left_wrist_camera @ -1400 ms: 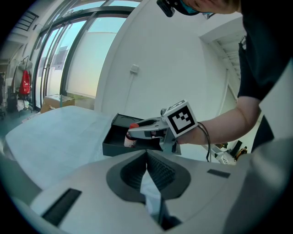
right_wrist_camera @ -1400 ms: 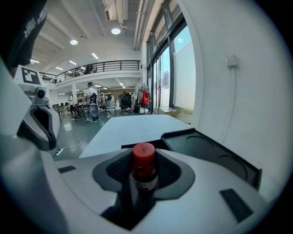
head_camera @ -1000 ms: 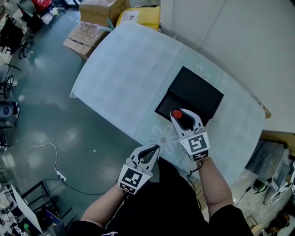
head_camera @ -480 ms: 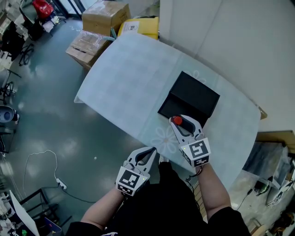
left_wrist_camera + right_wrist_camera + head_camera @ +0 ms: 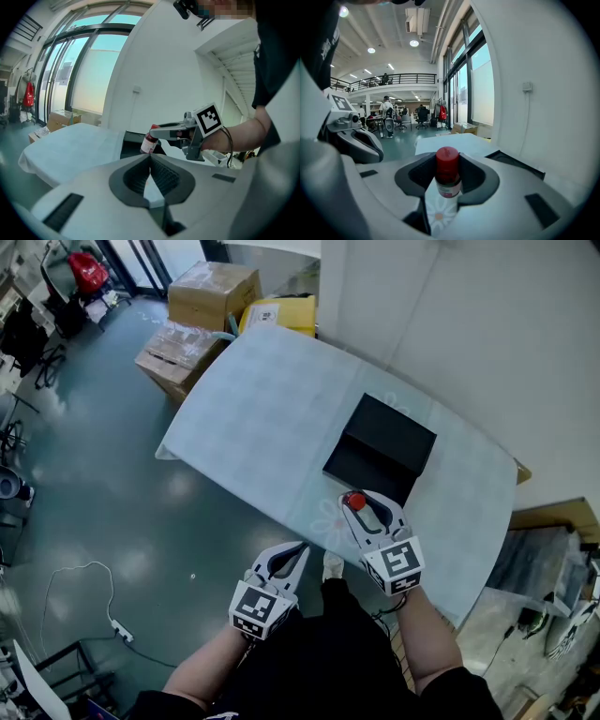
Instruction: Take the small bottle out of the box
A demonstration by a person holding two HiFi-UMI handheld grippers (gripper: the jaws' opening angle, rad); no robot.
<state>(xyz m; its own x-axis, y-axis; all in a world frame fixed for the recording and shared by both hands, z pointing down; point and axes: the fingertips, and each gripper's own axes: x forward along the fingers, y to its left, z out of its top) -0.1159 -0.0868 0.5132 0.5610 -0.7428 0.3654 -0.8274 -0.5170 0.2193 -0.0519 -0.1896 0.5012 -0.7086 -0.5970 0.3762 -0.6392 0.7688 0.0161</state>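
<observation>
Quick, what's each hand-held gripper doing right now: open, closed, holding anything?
Left hand-held gripper: closed, holding nothing.
Right hand-held gripper: closed on the small bottle, which has a red cap.

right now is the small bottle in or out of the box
Out: the right gripper holds the red-capped bottle upright, clear of the black box.
</observation>
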